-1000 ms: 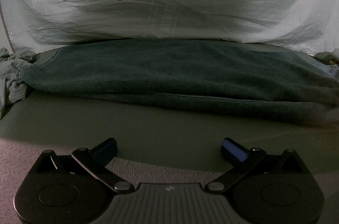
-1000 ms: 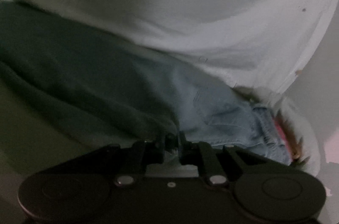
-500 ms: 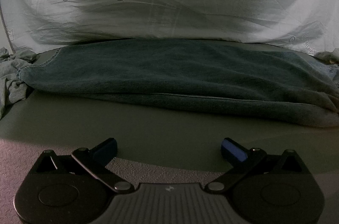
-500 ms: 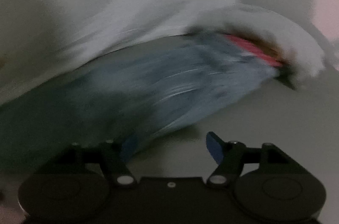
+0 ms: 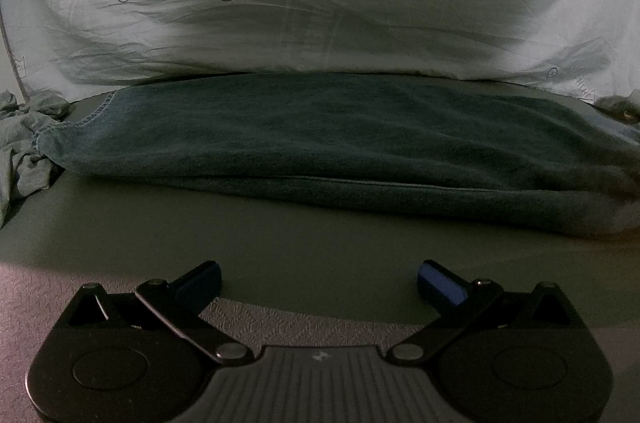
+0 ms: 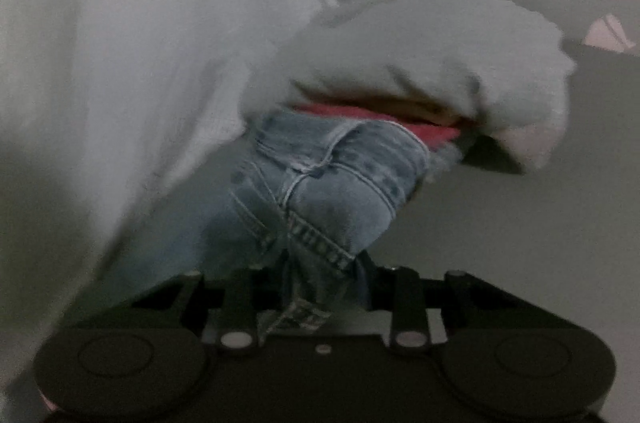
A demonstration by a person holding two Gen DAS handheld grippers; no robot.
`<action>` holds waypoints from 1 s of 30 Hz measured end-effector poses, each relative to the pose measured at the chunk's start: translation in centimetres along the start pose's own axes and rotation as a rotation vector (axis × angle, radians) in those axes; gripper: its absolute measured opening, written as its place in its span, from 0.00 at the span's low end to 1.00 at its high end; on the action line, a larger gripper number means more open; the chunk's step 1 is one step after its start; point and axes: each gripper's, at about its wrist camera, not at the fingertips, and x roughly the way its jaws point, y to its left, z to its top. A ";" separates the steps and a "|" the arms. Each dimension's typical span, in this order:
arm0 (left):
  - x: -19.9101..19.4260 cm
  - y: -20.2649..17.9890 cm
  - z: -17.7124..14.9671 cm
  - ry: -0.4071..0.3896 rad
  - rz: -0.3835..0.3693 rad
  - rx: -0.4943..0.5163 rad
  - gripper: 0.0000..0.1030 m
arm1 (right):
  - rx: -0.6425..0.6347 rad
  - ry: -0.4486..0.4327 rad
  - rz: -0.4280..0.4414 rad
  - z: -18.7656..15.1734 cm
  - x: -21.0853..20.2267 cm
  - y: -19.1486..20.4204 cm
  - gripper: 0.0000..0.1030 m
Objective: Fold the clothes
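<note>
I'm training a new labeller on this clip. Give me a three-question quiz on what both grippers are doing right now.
1. True or false: the left gripper is open and holds nothing.
2. The right gripper is shut on which thing: A the carrot-print sheet, B the jeans, C the grey garment?
3. Fill in: the left gripper's fingertips sit ____ the jeans, not touching them.

Key: 1 true; 2 B; 3 short of.
</note>
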 end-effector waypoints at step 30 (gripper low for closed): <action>1.1 23.9 6.4 0.065 -0.163 -0.585 0.92 | -1.039 0.030 0.433 -26.2 -15.1 39.7 0.74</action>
